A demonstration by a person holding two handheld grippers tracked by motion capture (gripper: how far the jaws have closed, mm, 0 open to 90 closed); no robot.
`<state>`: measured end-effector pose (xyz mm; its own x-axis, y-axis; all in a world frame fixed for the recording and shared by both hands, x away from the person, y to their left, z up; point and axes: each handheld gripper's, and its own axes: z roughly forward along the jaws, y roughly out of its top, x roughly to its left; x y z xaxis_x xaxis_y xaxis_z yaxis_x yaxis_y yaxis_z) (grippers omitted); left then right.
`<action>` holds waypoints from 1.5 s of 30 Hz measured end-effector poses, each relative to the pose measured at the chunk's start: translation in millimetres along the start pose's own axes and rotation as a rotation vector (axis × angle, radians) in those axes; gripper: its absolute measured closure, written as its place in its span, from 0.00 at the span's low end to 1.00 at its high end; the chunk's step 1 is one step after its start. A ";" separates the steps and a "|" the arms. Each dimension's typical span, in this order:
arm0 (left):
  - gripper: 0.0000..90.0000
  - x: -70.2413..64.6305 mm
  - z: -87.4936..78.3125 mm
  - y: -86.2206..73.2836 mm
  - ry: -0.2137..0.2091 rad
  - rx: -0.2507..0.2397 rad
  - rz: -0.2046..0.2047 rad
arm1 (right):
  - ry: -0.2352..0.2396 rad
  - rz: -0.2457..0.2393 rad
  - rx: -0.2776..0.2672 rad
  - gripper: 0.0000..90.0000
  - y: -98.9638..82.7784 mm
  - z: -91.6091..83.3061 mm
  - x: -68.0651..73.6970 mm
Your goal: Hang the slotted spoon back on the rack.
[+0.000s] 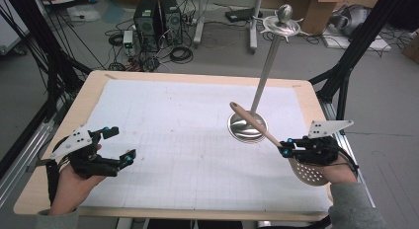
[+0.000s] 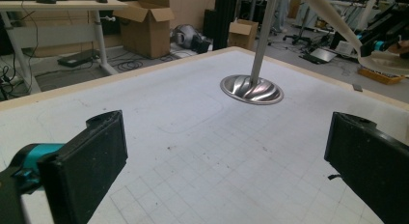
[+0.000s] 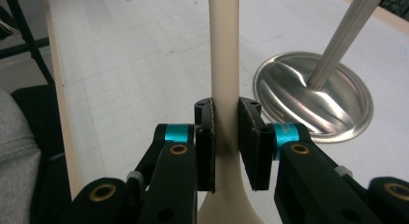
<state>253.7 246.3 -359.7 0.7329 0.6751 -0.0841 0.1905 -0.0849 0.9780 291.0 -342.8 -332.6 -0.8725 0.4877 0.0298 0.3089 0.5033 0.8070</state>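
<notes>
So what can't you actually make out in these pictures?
- Slotted spoon: in the right gripper view its bowl is cut off by the bottom edge, behind the right gripper.
- Metal stand: both gripper views cut off its top hooks.
- Left gripper: in the left gripper view, its body lies beyond the frame.

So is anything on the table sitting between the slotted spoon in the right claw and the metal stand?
Nothing visible does. The right claw is shut on the slotted spoon at its handle, and the handle already reaches over the metal stand's base. Only bare mat lies around it.
</notes>
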 end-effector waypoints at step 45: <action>0.02 0.2 0.8 -1.0 -0.006 0.003 -0.005 | -0.054 0.087 -0.185 0.87 -11.4 -83.6 -27.7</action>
<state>254.2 246.0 -360.9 0.7357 0.6713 -0.0901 0.1964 -0.0841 0.9769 280.0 -421.7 -293.3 -0.8224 0.5638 0.0763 0.3032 0.3208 0.8973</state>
